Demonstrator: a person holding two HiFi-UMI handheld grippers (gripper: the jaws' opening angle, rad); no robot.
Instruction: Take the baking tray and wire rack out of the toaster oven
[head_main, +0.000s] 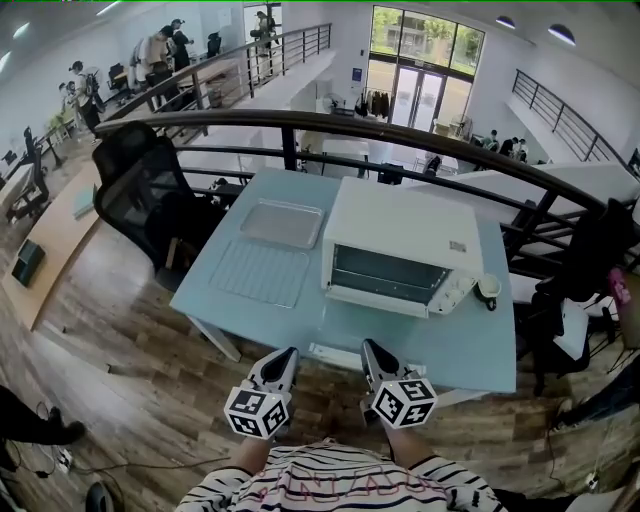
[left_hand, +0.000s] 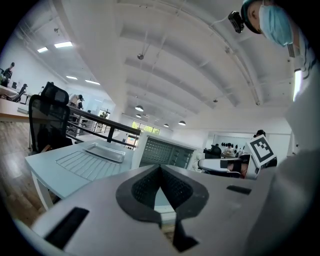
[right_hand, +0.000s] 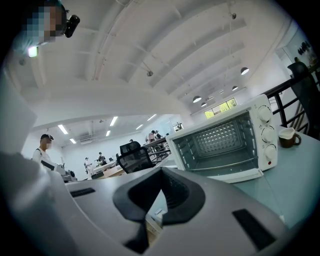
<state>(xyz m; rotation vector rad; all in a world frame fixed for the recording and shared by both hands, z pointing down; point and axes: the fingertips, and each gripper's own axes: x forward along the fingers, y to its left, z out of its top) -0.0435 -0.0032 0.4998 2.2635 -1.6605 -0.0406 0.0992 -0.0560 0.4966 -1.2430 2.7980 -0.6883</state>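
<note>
Both my grippers hover at the near edge of the pale blue table (head_main: 470, 345). The left gripper (head_main: 287, 356) and the right gripper (head_main: 371, 350) each have their jaws clenched tight on nothing, as each gripper's own view confirms. The shallow silver metal baking tray (head_main: 282, 223) and the flat rectangular wire rack (head_main: 262, 272) already lie out on the tabletop, left of the boxy white toaster oven (head_main: 405, 235). The rack is the nearer to me, and the tray sits just past its far edge, close beside the oven's left wall. Both lie ahead and to the left of my jaws with their long sides running across the table, so the left gripper is plainly the nearer one. I judge the job as good as finished, with nothing left to reach for. The right gripper view gives me what the head view cannot: it looks straight into the oven's cavity over the dropped door, and I see no shelf or pan inside. The left gripper view looks low across the rack's wires to the tray's raised rim beyond, both resting flat.
</note>
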